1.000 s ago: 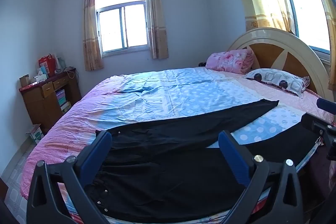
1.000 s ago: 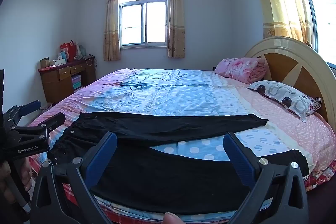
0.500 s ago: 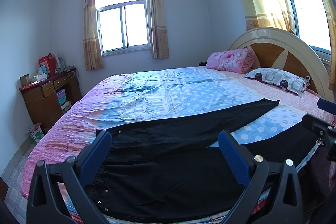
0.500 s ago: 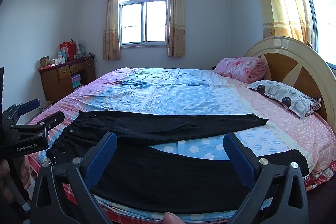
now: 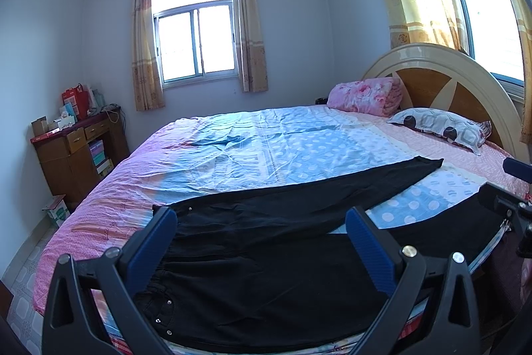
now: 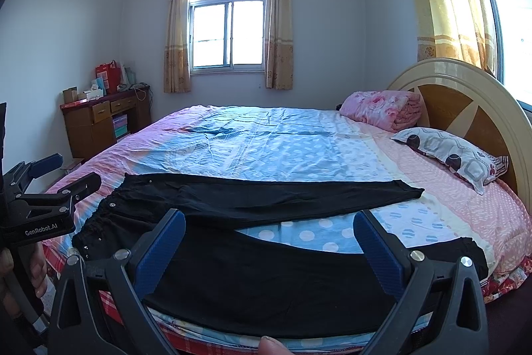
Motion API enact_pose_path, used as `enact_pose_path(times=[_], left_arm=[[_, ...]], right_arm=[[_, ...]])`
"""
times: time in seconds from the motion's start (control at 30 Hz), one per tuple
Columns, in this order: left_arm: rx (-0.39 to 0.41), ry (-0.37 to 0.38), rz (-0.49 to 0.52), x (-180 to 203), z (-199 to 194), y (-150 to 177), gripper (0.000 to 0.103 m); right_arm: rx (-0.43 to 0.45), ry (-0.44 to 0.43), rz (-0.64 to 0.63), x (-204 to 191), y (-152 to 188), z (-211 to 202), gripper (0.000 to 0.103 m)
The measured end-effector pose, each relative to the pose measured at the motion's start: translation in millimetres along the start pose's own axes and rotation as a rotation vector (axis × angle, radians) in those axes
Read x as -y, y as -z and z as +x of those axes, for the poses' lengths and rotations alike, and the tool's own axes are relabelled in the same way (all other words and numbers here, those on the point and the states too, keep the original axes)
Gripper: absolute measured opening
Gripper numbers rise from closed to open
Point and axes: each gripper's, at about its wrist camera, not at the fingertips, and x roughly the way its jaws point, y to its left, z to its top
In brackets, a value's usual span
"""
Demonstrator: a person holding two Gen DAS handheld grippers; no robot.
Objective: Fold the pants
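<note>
Left gripper (image 5: 261, 235) held above black pants (image 5: 266, 255) spread flat on a bed (image 5: 266, 148), legs fanned apart toward the headboard (image 5: 442, 79). Its blue-padded jaws stand wide apart, empty. Right gripper (image 5: 508, 198) shows at the right edge.

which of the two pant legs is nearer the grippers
The leg along the bed's front edge, just beyond both open grippers; the other leg angles away toward the pillows.

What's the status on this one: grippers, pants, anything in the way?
Left gripper and right gripper open, empty, above bed edge. Black pants flat, unfolded, legs splayed. Pillow and pink blanket well clear.
</note>
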Motion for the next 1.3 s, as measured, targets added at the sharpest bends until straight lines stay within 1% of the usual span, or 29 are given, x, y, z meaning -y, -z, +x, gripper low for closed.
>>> enact_pose_path(times=[0.97,1.3], left_arm=[[-0.008,-0.001,0.000,-3.3,2.3,3.1,0.103],[-0.039,-0.012,0.019,-6.4,14.6,14.5,0.103]], right_arm=[[-0.015,-0.003,-0.016,-5.2,2.2,4.7,0.102],[-0.040,-0.003,-0.027,-8.4,7.4,13.1,0.102]])
